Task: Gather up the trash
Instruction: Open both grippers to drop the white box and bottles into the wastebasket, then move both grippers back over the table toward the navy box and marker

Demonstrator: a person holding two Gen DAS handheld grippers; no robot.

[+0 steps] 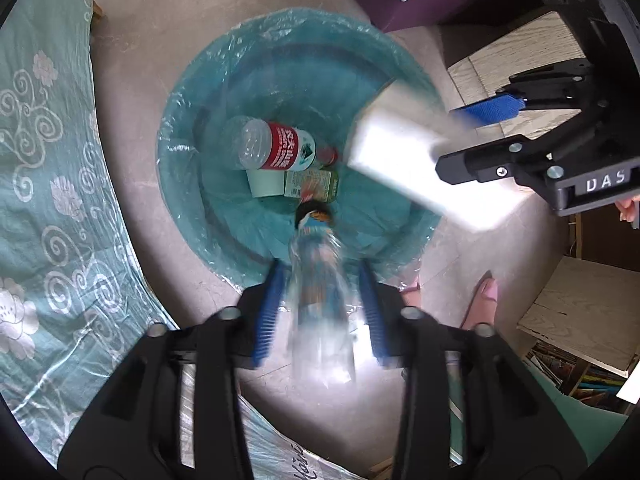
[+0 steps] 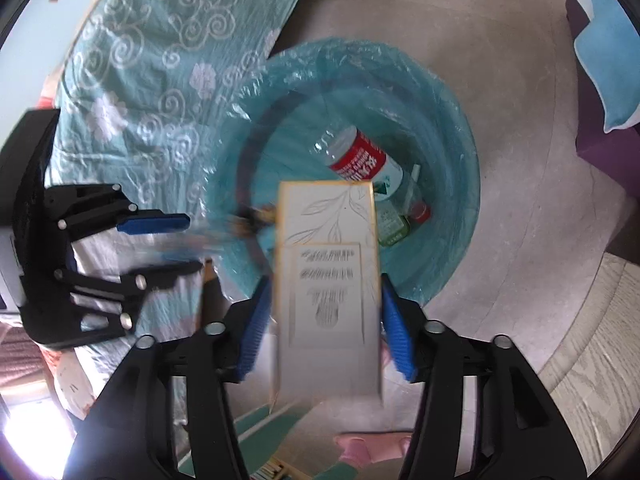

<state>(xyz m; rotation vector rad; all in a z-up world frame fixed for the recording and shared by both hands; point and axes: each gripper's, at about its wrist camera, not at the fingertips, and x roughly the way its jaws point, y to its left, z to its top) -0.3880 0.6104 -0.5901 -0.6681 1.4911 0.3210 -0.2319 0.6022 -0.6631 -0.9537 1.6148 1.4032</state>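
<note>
Left claw (image 1: 320,312) wide open over bin (image 1: 192,120); blurred clear bottle (image 1: 316,300) between blue pads, contact unclear. Right claw (image 2: 324,320) also spread; white box (image 2: 328,280) between pads, gaps either side, above bin rim. Bin lined with teal bag, standing on grey-beige floor (image 1: 168,12). Inside: red-label bottle (image 1: 276,148), green carton (image 1: 312,186). Teal floral bedspread (image 1: 44,152) left of bin. Wooden cabinet (image 1: 520,56) far right.

Blurred bottle (image 1: 318,300) above lined bin (image 1: 180,148)

Home bedroom: floral bedspread (image 1: 44,168), lined bin (image 1: 180,128).
</note>
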